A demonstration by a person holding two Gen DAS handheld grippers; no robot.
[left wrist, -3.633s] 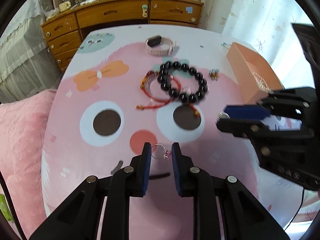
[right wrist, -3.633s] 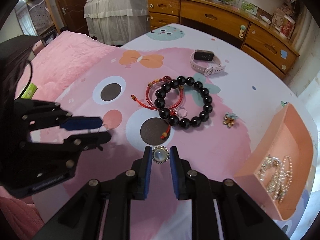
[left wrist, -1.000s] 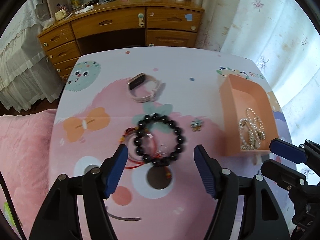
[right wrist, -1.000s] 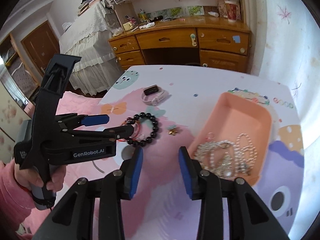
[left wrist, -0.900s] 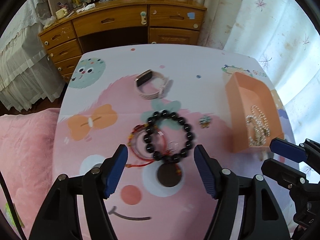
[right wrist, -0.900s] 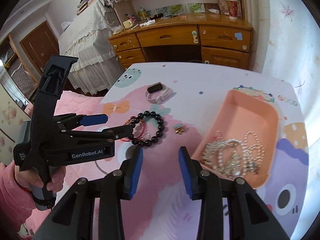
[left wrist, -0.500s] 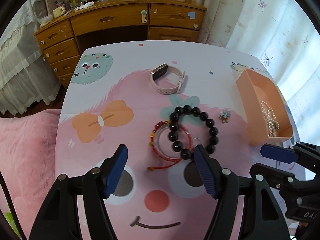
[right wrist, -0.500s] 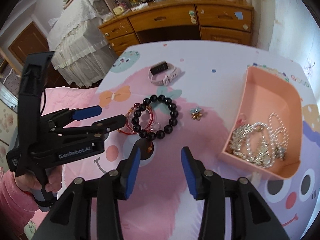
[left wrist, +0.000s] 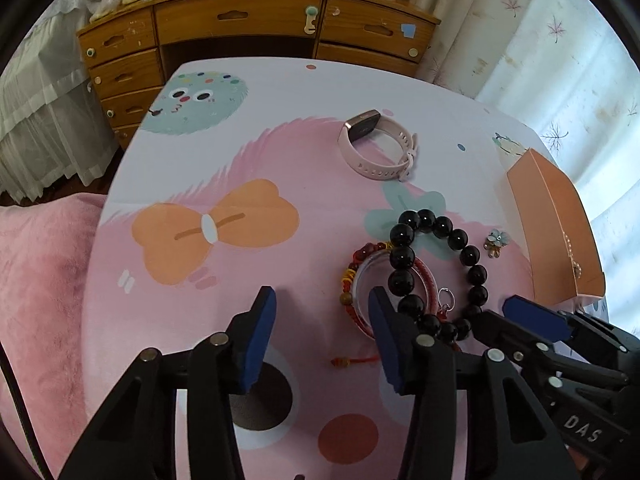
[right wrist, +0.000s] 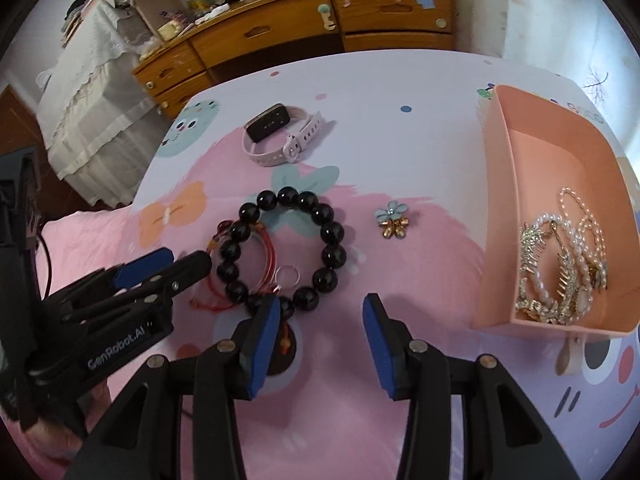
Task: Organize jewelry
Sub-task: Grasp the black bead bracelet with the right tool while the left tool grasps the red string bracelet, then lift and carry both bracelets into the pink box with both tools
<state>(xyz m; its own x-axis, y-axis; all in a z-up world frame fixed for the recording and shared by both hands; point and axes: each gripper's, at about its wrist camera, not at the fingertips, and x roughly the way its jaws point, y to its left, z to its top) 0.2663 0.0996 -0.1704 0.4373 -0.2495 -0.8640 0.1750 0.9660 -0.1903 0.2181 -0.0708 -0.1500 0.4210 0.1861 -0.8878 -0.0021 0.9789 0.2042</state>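
A black bead bracelet point(left wrist: 401, 258) point(right wrist: 332, 234) lies on the cartoon tablecloth over a red string bracelet point(left wrist: 352, 276) point(right wrist: 269, 254), with a small silver ring point(right wrist: 287, 267) inside the loop. My left gripper point(left wrist: 322, 304) hovers just left of them. Its jaws are closing with only cloth between them, and its right finger overlaps the red bracelet's edge. My right gripper point(right wrist: 320, 308) is open and empty, its left finger at the bead bracelet's near edge. A flower brooch point(right wrist: 392, 218) and a pink watch point(right wrist: 280, 136) lie apart. The orange tray point(right wrist: 496, 216) holds pearl and silver pieces point(right wrist: 556, 256).
A pink blanket point(left wrist: 40, 272) borders the table on the left. A wooden dresser point(left wrist: 256, 20) stands beyond the far edge, and curtains point(left wrist: 560, 60) hang at the right. A hand holds the left gripper's handle point(right wrist: 60, 344).
Both grippers have dropped closer to the table and toward the bracelets. The left jaws have narrowed. The small pieces each gripper held earlier are no longer between the fingers.
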